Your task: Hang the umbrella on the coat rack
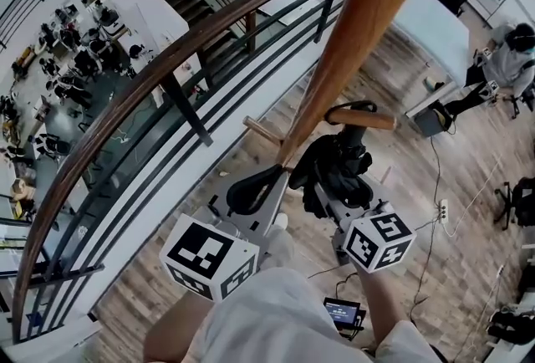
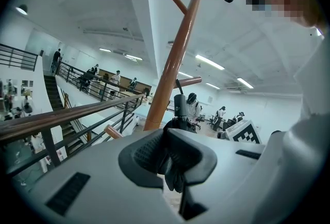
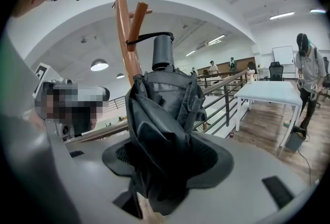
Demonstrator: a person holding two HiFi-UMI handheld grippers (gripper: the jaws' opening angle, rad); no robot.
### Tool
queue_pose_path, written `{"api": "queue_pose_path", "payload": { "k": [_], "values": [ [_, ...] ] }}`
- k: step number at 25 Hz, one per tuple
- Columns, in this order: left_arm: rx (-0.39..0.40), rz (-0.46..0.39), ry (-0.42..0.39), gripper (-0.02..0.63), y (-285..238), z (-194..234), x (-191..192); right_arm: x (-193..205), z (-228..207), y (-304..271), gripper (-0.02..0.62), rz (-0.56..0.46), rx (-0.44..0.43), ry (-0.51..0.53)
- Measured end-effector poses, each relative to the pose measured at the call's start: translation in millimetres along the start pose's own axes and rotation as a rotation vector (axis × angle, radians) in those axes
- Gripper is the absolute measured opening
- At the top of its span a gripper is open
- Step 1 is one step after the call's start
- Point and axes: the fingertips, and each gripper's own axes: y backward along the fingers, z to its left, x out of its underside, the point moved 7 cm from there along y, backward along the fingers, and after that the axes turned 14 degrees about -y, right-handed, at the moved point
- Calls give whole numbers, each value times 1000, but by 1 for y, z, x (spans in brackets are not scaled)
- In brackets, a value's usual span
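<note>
**Umbrella** [image 3: 160,109]: black, folded, compact. It stands centre frame in the right gripper view, grey handle uppermost, and centre right in the head view [image 1: 338,161]. Its strap [image 3: 149,37] is looped over a peg [image 3: 136,19].

**Coat rack** [image 1: 368,27]: orange-brown wooden pole with angled pegs. It runs from the top right of the head view down to the centre, just beside the umbrella.

**Right tongs** [image 3: 165,166]: lower centre, clamped on the umbrella's bunched fabric, which fills the gap between the pads.

**Left tongs** [image 2: 167,158]: lower centre, pads drawn together. In the head view [image 1: 255,186] the tip sits just beside the pole's base.

**Railing** [image 1: 167,60]: dark wooden rail on black bars, crossing the upper left.

**Surface** [image 3: 270,91]: white, at the right, well apart from the rack.
</note>
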Motion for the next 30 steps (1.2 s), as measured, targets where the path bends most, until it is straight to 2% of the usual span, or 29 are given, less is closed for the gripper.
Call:
{"api": "queue_pose_path", "payload": {
  "k": [17,30],
  "values": [
    [-26,25,45,37,4,-11,9,28,-11,-16,272,75,-25,28],
    [-42,26,75,37,19,-13,36,67,-10,-40,272,49,-31,110]
  ]
}}
